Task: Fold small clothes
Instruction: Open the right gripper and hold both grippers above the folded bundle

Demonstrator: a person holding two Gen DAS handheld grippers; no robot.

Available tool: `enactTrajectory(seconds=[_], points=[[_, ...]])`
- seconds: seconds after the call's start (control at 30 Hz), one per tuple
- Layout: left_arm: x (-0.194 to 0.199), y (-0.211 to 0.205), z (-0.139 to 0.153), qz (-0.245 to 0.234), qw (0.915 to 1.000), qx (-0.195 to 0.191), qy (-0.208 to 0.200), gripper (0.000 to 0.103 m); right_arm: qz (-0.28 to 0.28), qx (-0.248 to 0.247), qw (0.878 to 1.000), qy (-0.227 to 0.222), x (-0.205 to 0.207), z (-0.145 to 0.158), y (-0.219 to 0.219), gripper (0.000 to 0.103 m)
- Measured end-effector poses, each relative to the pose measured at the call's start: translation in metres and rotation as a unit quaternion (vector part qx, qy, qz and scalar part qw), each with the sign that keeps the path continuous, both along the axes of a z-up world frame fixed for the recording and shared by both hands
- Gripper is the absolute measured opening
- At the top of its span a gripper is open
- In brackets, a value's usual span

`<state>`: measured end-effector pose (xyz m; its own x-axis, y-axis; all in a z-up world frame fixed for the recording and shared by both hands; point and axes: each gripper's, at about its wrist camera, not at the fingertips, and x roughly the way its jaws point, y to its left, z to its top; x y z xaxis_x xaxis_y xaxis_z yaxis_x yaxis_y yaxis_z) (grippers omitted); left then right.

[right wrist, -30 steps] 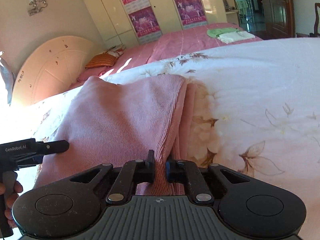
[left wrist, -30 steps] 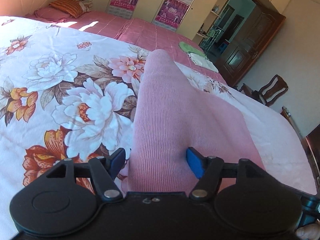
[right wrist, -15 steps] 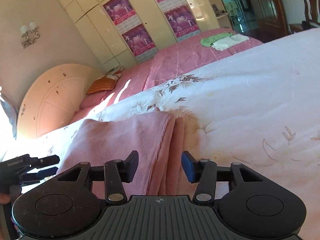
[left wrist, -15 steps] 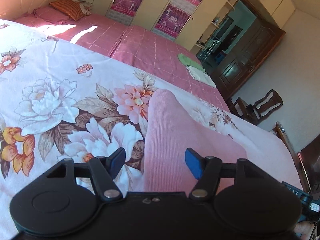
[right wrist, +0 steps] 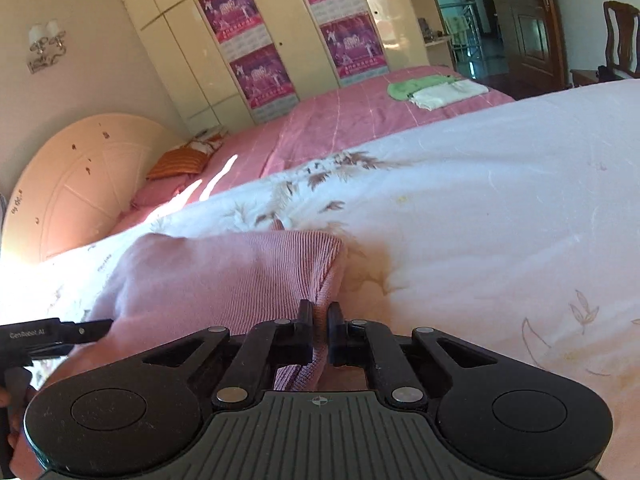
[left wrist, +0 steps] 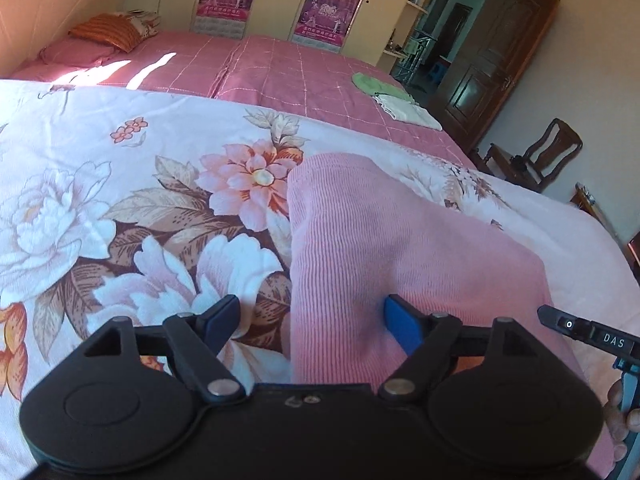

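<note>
Our right gripper (right wrist: 320, 330) has its jaws drawn narrow and pinched on a fold of the pink garment (right wrist: 224, 280), the ribbed cloth rising between the two black fingers. Our left gripper (left wrist: 310, 322) has its jaws spread wide, the blue pads on either side of the garment's (left wrist: 384, 264) near edge; we cannot tell whether the pads touch the cloth.

The garment lies folded on the flowered quilt (left wrist: 120, 208) that covers the bed, toward its near edge. In the left view its left border runs straight away from us to a rounded far corner. In the right view its right border drops as a thick doubled fold down to our jaws, with the quilt (right wrist: 480, 220) mostly plain white beyond it.

Further out, a pink checked bedspread (left wrist: 280, 68) covers the far part of the bed. A green cloth (left wrist: 376, 84) and a white cloth (left wrist: 408, 110) lie side by side near its far right corner, and an orange pillow (left wrist: 106, 32) rests by the headboard (right wrist: 80, 176).
</note>
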<state>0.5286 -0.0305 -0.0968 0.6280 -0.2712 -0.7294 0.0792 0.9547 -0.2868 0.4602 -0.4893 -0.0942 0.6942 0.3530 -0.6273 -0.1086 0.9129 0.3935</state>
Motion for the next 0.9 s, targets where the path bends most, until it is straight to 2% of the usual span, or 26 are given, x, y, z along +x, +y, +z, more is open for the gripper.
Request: enactTrajectory(seconds=[0.1,0.13,0.17,0.2,0.27,0.4,0.47,0.53,0.57,0.63,0.67,0.7,0.77,0.8,0.83,0.87,0.9], points=[[-0.005,0.007,0.005,0.006,0.9999,-0.006,0.005,0.078,-0.013,-0.003,1.0,0.004,-0.003,0.007,0.001,0.009],[-0.011,0.01,0.011,0.011,0.9999,-0.008,0.001,0.075,-0.024,-0.007,1.0,0.004,-0.007,0.013,0.0,0.016],[-0.019,0.013,0.018,0.012,0.9998,-0.012,-0.008,0.07,-0.036,-0.012,0.999,-0.003,-0.013,0.021,0.0,0.035],[-0.029,0.016,0.024,0.011,0.9997,-0.014,-0.017,0.069,-0.036,-0.004,0.999,-0.018,-0.022,0.028,-0.003,0.038],[-0.051,0.02,0.032,0.006,0.9993,-0.023,-0.028,0.069,-0.004,0.012,0.999,-0.031,-0.041,0.039,-0.001,0.038],[-0.083,0.017,0.029,-0.003,0.9994,-0.018,-0.03,0.07,0.065,-0.02,0.997,-0.043,-0.071,0.043,0.023,0.037],[-0.087,0.015,0.023,0.001,0.9995,-0.004,-0.03,0.072,0.089,-0.053,0.994,-0.042,-0.078,0.034,0.035,0.037],[-0.084,0.014,0.018,0.005,0.9996,-0.001,-0.027,0.076,0.085,-0.118,0.989,-0.016,-0.074,0.015,0.047,0.036],[-0.082,0.014,0.017,0.008,0.9996,-0.001,-0.026,0.078,0.082,-0.119,0.989,-0.002,-0.071,0.007,0.045,0.037],[-0.081,0.012,0.017,0.008,0.9995,0.013,-0.029,0.081,0.065,-0.084,0.994,0.007,-0.066,0.0,0.036,0.038],[-0.083,0.012,0.019,0.009,0.9994,0.018,-0.027,0.08,0.057,-0.08,0.995,0.011,-0.066,0.002,0.033,0.038],[-0.086,0.012,0.024,0.011,0.9995,0.015,-0.027,0.073,0.046,-0.08,0.996,0.005,-0.07,0.008,0.032,0.038],[-0.1,0.013,0.035,0.008,0.9992,0.013,-0.037,0.066,0.037,-0.064,0.997,-0.017,-0.082,0.021,0.025,0.038],[-0.107,0.013,0.038,0.007,0.999,0.014,-0.043,0.066,0.037,-0.047,0.998,-0.024,-0.089,0.029,0.018,0.037],[-0.115,0.014,0.041,0.005,0.9988,0.014,-0.047,0.066,0.041,-0.037,0.998,-0.026,-0.095,0.034,0.015,0.032],[-0.123,0.014,0.043,0.002,0.9988,0.012,-0.048,0.066,0.05,-0.028,0.998,-0.026,-0.101,0.037,0.013,0.018],[-0.13,0.014,0.042,0.0,0.9989,0.011,-0.046,0.066,0.066,-0.022,0.997,-0.027,-0.108,0.041,0.013,0.009]])
